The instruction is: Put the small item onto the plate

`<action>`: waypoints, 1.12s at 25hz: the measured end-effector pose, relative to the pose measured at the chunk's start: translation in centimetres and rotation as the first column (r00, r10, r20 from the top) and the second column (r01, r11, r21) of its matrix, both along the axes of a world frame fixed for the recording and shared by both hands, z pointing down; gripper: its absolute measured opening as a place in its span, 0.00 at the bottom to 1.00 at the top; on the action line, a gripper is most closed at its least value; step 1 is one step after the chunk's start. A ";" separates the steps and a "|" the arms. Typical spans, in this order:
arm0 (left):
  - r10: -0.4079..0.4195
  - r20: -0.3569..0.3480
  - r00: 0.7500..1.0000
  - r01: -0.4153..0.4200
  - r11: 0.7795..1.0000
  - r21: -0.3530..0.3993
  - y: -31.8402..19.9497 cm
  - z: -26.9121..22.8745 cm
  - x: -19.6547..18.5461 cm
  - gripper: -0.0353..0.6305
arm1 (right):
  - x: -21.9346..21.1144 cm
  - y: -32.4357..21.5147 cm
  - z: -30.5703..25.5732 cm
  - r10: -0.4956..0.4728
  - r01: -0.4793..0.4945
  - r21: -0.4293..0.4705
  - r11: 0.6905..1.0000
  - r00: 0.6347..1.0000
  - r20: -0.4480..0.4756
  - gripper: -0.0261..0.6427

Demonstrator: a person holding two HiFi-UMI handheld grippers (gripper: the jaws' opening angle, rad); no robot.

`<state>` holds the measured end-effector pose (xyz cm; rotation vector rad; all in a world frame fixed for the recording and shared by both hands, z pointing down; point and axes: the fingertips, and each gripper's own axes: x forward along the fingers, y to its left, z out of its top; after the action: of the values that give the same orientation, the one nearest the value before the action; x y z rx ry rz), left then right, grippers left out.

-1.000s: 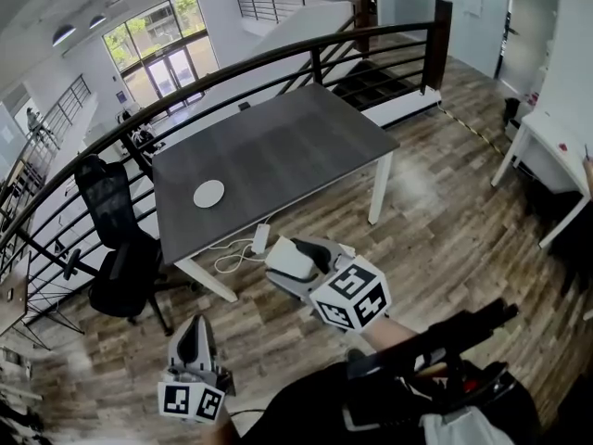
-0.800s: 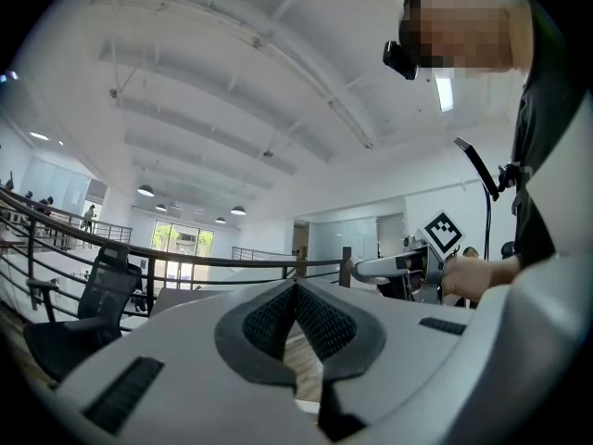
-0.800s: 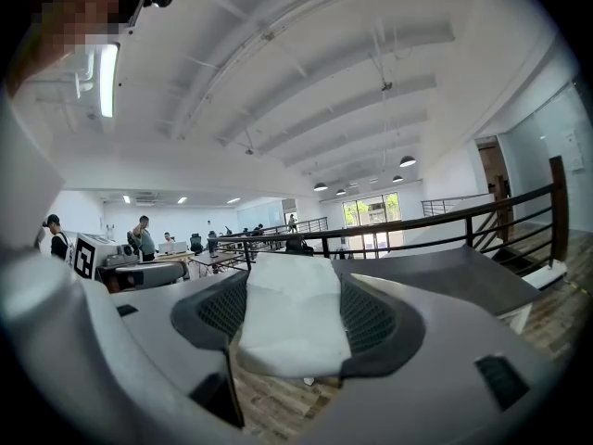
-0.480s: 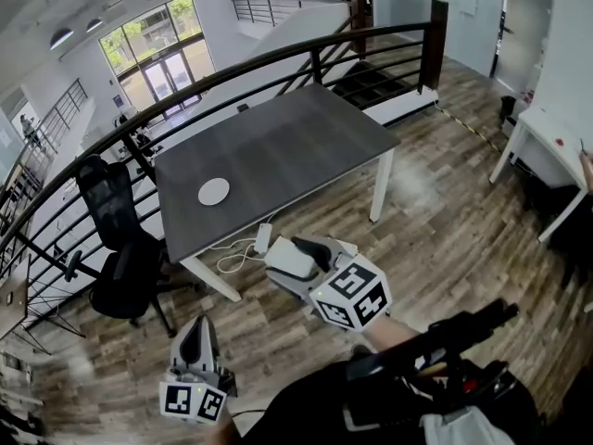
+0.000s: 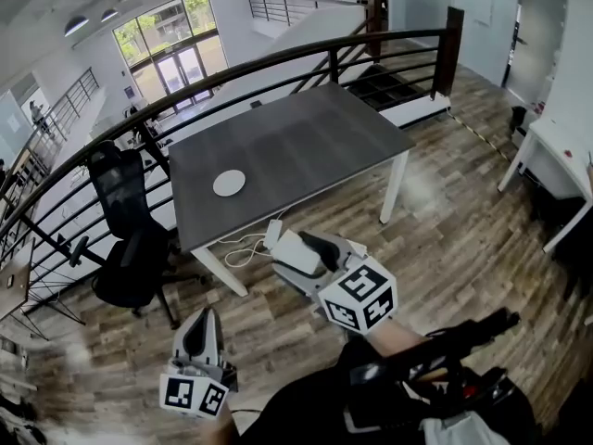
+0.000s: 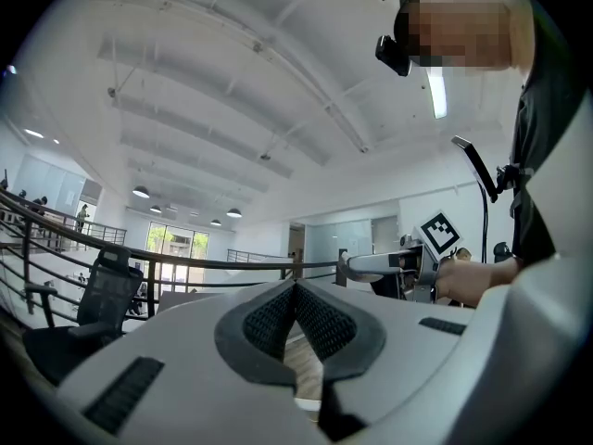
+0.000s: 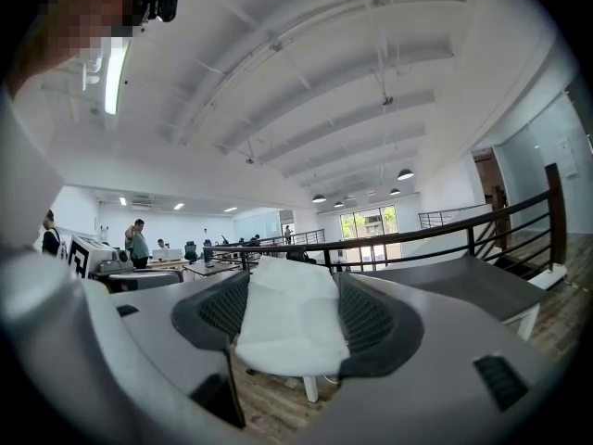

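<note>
White and soft-looking, the small item (image 7: 289, 323) is clamped between the jaws of the right tool (image 5: 304, 250), its long side running along them (the left tool (image 5: 200, 336) has its jaws together on nothing). The plate (image 5: 229, 183) lies ahead and leftward of that loaded tool in the head view, bare, by the left edge of the dark surface (image 5: 306, 146), toward its near left corner. With the right tool hanging short of the near edge, yet nearer than the left, I judge a forward-left reach is needed.

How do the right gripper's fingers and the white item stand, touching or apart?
Touching: the right gripper view shows the white item wedged between both fingers.
</note>
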<state>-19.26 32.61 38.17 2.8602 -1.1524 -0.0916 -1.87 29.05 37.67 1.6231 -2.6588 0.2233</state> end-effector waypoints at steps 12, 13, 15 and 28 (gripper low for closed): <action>-0.076 0.015 0.997 0.076 0.997 0.007 -5.8 -0.2 3.0 0.06 | 3.3 -6.8 -1.2 -0.061 0.061 0.039 0.997 0.998 0.006 0.50; -0.083 0.016 0.996 0.083 0.997 0.010 -6.7 -0.2 3.5 0.06 | 3.7 -7.7 -1.2 -0.069 0.068 0.042 0.997 0.998 0.008 0.50; -0.097 0.019 0.995 0.097 0.995 0.013 -8.5 -0.4 4.6 0.06 | 4.7 -9.7 -1.2 -0.083 0.083 0.047 0.995 0.997 0.007 0.50; -0.153 0.067 0.986 0.153 0.988 0.007 -20.2 -1.0 13.7 0.06 | 13.0 -22.4 -1.4 -0.151 0.149 0.061 0.987 0.988 0.023 0.50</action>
<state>-5.56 12.40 37.17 2.7923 -1.3843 -0.0023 11.15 6.66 36.23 1.4355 -2.8182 0.1664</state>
